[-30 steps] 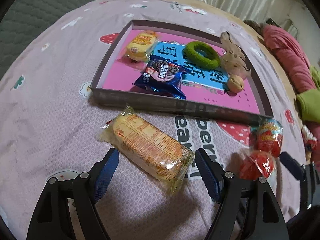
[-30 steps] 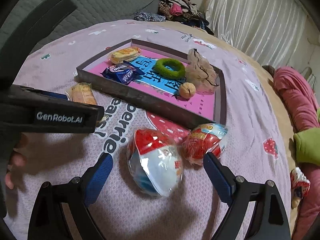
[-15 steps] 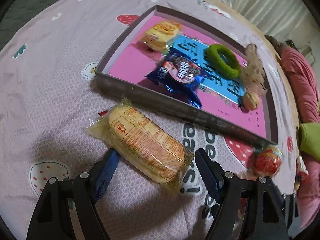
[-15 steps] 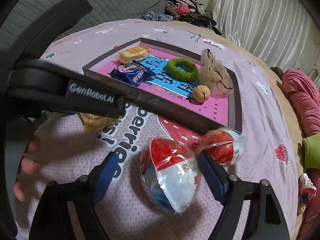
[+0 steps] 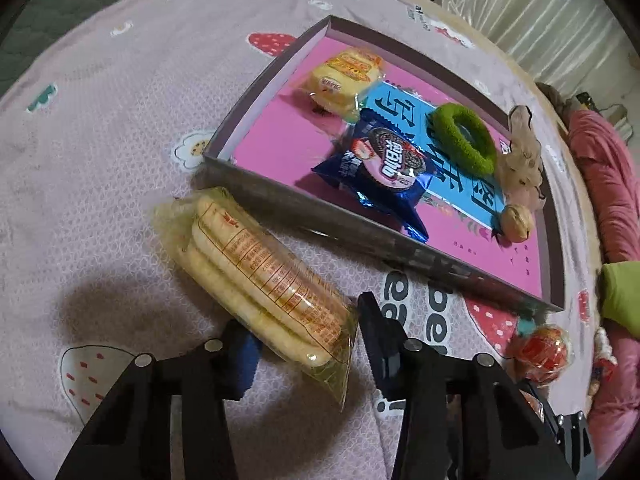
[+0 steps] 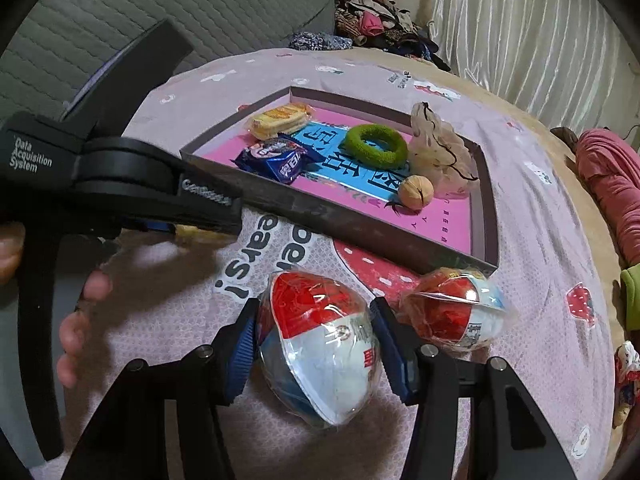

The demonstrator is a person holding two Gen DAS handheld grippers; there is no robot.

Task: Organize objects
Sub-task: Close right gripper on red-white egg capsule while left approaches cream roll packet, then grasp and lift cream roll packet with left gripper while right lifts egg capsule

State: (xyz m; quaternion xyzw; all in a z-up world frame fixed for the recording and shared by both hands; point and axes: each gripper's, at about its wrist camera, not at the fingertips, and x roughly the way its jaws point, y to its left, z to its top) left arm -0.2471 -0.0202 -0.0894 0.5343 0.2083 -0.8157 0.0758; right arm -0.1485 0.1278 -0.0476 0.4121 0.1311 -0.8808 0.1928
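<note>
My left gripper (image 5: 308, 336) is shut on the near end of a clear-wrapped pack of pale biscuits (image 5: 260, 276), which lies on the pink bedspread beside the tray's near wall. My right gripper (image 6: 316, 344) is shut on a wrapped red-white-blue egg toy (image 6: 320, 344). A second wrapped egg toy (image 6: 456, 316) lies just right of it and also shows in the left wrist view (image 5: 540, 352). The shallow pink-floored tray (image 5: 256, 184) (image 6: 360, 224) holds a yellow cake pack (image 5: 344, 76), a blue cookie pack (image 5: 380, 164), a green ring (image 5: 464, 136), a walnut (image 5: 518, 220) and a beige mesh pouch (image 5: 524, 156).
The left gripper's body (image 6: 120, 184) and the person's hand fill the left of the right wrist view. A grey quilted headboard (image 6: 180, 8) and a clothes pile (image 6: 376, 24) stand behind. Pink and green cloth (image 5: 612, 200) lies at the bed's right edge.
Both grippers have closed, the left on the biscuit pack and the right on the egg toy. Both have moved in closer to the tray.
</note>
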